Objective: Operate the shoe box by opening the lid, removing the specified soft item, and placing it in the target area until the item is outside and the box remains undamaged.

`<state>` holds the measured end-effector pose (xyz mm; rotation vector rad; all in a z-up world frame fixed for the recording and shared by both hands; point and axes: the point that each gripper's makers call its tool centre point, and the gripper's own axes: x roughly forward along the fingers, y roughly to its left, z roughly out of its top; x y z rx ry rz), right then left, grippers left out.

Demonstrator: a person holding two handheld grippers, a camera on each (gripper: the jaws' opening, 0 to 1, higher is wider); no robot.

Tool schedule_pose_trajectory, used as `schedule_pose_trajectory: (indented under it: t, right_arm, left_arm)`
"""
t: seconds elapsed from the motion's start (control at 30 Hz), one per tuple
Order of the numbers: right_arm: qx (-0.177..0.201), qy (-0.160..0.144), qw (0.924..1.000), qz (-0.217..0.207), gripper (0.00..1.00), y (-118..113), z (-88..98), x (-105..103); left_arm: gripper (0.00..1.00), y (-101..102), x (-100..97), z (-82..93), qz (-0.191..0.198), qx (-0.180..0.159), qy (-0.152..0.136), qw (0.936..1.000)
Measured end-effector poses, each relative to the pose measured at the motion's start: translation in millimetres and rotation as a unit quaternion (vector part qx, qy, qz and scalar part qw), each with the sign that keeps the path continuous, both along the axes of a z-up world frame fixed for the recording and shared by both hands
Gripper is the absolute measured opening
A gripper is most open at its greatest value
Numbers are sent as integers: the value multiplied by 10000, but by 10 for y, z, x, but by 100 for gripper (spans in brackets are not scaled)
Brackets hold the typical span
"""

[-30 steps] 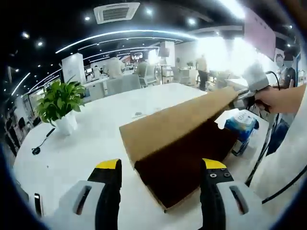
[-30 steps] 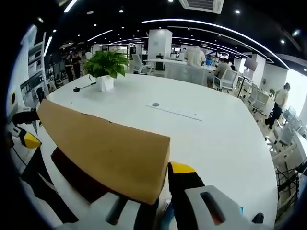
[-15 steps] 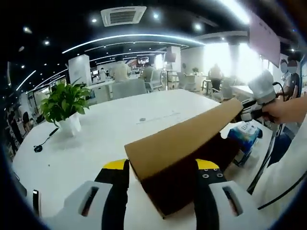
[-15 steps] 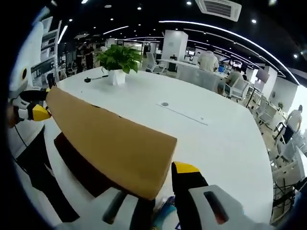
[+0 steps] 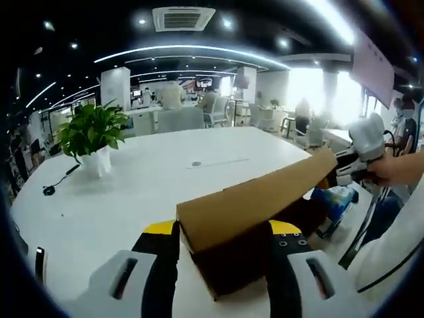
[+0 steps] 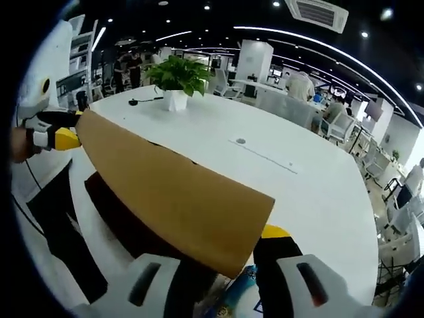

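lid (image 5: 255,199) raised off shoe box (image 5: 245,255) | contents hidden | both claws pinching lid ends

Right gripper (image 6: 222,265) has its jaws closed on the near corner of the cardboard lid (image 6: 172,192), which is raised above the dark box (image 6: 129,225) below. At the lid's far end, the left gripper (image 6: 56,136) pinches the other corner. Beyond the lid lies the white table (image 6: 265,172), with a potted plant (image 6: 175,79) far ahead.

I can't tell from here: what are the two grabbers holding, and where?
The cardboard lid of the shoe box, one short end each: left gripper, right gripper.
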<state>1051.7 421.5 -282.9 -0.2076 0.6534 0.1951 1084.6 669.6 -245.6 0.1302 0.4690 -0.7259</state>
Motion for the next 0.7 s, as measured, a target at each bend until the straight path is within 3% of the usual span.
schedule_pose_trajectory:
  t: [0.23, 0.37, 0.7]
  right_arm:
    - [164, -3, 9998, 129, 39, 60, 6, -92]
    - [-19, 95, 9995, 285, 44, 92, -28, -142]
    - [-31, 295, 9990, 341, 52, 166, -93, -194]
  left_arm:
    - [52, -8, -49, -67, 166, -97, 155, 9997]
    - [52, -25, -96, -110, 130, -30, 105, 9999]
    - [52, 3, -39, -237, -43, 164, 166, 9997]
